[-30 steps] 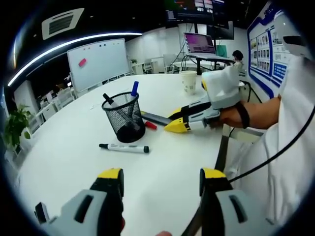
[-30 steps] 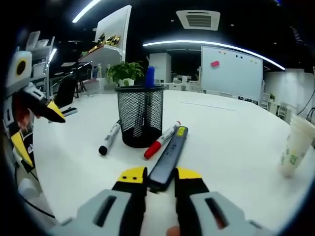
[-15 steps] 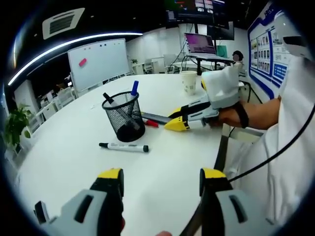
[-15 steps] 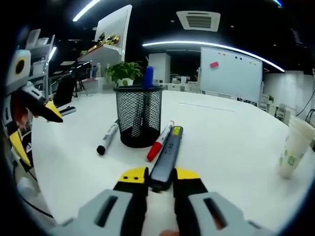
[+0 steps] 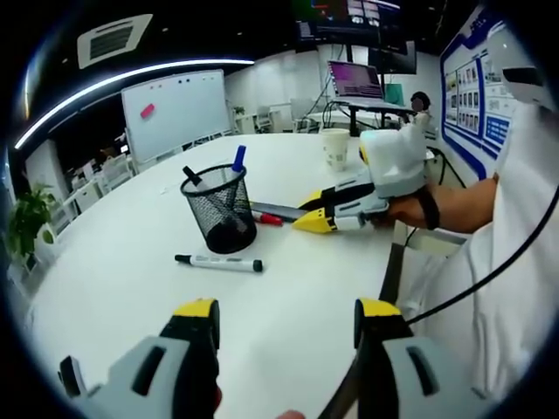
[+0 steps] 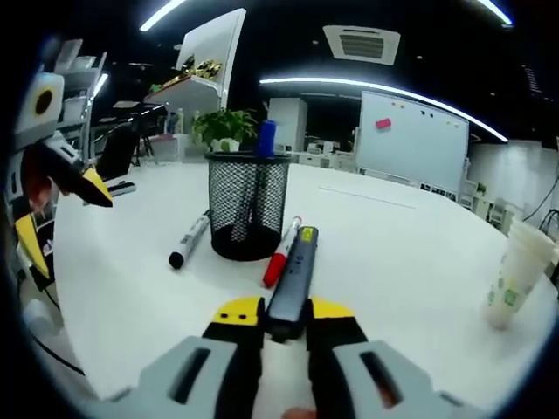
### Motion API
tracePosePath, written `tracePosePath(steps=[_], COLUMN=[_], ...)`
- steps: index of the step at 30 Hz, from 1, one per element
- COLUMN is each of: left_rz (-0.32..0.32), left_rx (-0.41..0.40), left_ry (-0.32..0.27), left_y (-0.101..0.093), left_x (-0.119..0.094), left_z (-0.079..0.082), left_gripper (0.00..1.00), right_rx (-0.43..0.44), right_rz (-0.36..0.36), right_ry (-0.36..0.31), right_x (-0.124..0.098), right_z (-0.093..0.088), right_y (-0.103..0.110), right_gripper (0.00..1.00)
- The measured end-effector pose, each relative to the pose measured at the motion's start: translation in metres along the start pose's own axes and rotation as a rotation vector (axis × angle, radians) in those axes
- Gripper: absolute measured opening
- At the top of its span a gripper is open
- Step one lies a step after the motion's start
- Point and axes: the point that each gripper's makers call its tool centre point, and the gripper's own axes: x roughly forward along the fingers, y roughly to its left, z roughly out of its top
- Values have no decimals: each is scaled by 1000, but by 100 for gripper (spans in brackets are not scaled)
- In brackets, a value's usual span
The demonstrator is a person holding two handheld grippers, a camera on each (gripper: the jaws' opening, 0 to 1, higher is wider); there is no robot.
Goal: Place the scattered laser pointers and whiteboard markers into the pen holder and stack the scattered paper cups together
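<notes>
Right tool (image 6: 271, 312) clenched on laser pointer (image 6: 291, 279), near end only; left tool (image 5: 284, 312) released, idle.
Pointer lies on desk (image 6: 410, 262) at 6 o'clock of pen holder (image 6: 247, 205), beside red marker (image 6: 280, 256). Advice: lift, tip upright, lower into mesh clear of 1 blue marker (image 6: 266, 138).

Each gripper has grey moulded jaws capped with yellow tips, seen on the left gripper (image 5: 284, 319) and the right gripper (image 6: 272, 312). The right one carries a white housing. The person wears a white sleeve (image 5: 515, 253) and a black wrist strap (image 5: 425, 208); a black cable (image 5: 489, 275) crosses the sleeve.
</notes>
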Motion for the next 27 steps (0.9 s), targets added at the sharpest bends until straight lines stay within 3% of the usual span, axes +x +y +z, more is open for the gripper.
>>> tracePosePath(steps=[11, 27], left_rz=[-1, -2], left_rx=[0, 0], left_ry=[1, -3], left_y=[0, -1], left_x=[1, 1], left_z=[1, 2], left_gripper=[63, 63], right_rx=[-11, -39], right_rz=[-3, -27], right_ry=[-21, -121], right_x=[-3, -8], right_z=[4, 28], right_y=[-4, -12], right_gripper=[19, 18])
